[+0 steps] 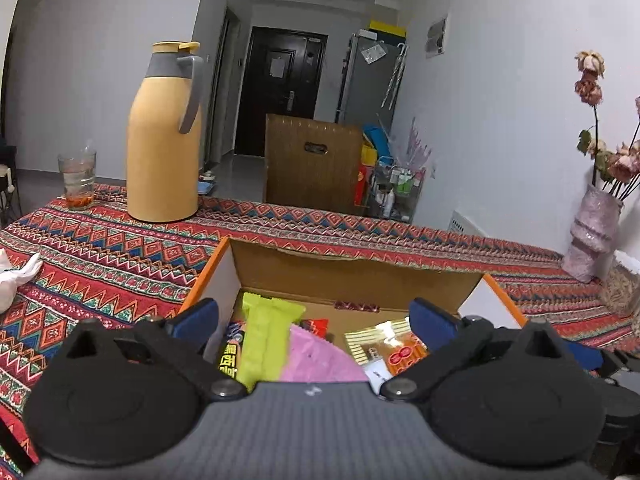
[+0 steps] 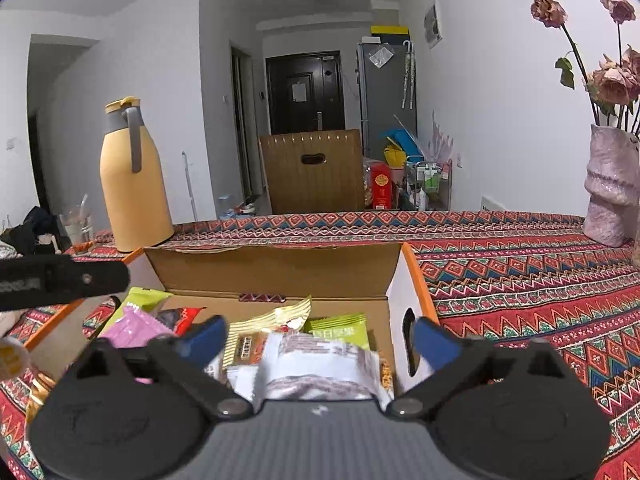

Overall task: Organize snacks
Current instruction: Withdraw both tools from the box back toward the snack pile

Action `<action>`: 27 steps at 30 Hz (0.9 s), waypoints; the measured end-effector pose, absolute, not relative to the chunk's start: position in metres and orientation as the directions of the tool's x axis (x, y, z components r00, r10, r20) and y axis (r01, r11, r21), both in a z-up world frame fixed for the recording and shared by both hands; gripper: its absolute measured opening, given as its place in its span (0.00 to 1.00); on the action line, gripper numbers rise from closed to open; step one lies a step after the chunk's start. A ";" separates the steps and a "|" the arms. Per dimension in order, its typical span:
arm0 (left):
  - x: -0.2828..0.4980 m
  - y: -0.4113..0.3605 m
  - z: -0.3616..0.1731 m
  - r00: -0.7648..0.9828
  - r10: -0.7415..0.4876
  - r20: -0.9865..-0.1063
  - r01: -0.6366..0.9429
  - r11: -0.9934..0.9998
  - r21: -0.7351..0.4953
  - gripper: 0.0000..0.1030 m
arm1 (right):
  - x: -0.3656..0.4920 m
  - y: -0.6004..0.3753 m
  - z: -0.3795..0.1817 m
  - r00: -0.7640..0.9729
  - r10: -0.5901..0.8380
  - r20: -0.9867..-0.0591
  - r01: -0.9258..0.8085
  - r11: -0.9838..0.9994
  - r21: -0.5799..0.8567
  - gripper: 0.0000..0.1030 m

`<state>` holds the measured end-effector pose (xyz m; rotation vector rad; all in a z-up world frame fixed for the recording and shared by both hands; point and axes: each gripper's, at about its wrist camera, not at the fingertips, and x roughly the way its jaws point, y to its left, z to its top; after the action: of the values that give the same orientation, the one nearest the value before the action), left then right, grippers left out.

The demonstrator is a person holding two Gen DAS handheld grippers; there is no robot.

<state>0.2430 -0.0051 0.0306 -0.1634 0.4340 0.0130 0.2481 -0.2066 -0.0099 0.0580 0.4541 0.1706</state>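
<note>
An open cardboard box (image 1: pixel 352 276) with orange edges sits on the patterned tablecloth and holds several snack packs. My left gripper (image 1: pixel 314 320) hangs open over its left half, above a lime-green pack (image 1: pixel 264 340), a pink pack (image 1: pixel 316 360) and a gold-and-orange pack (image 1: pixel 392 348); its pads touch none of them. My right gripper (image 2: pixel 320 340) is open over the box (image 2: pixel 272 268). A slightly blurred white packet (image 2: pixel 320 364) lies between its blue pads without touching them. Behind the packet is a green pack (image 2: pixel 340 330). A black finger (image 2: pixel 64 280) of the left gripper reaches in from the left.
A tall yellow thermos (image 1: pixel 164 136) and a glass (image 1: pixel 78 180) stand at the table's far left. A pink vase of dried roses (image 2: pixel 608 196) stands at the far right by the wall. A wooden chair back (image 1: pixel 312 164) rises behind the table. White cloth (image 1: pixel 12 280) lies at the left edge.
</note>
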 end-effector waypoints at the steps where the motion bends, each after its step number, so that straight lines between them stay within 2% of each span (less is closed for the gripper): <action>1: 0.242 -0.005 0.032 0.909 -0.022 -0.416 -0.047 0.987 -0.154 1.00 | 0.248 -0.207 -0.010 0.884 0.178 -0.432 -0.151 0.984 0.097 1.00; 8: 0.235 -0.008 0.046 0.912 0.008 -0.411 -0.070 0.988 -0.137 1.00 | 0.238 -0.216 0.007 0.882 0.176 -0.437 -0.132 0.983 0.129 1.00; 15: 0.229 -0.005 0.053 0.893 0.058 -0.447 -0.121 0.986 -0.112 1.00 | 0.212 -0.228 0.021 0.862 0.229 -0.452 -0.224 0.972 0.066 1.00; 22: 0.194 0.007 0.052 0.875 0.119 -0.470 -0.182 0.979 -0.091 1.00 | 0.193 -0.232 0.020 0.815 0.278 -0.508 -0.298 0.954 0.043 1.00; 27: 0.161 0.013 0.043 0.868 0.120 -0.482 -0.173 0.983 -0.067 1.00 | 0.175 -0.222 0.013 0.774 0.300 -0.558 -0.334 0.942 0.044 1.00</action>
<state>0.1606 0.0127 0.0431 -0.1093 0.4973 0.1537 0.1748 -0.2223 0.0132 -0.0584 0.5938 0.3437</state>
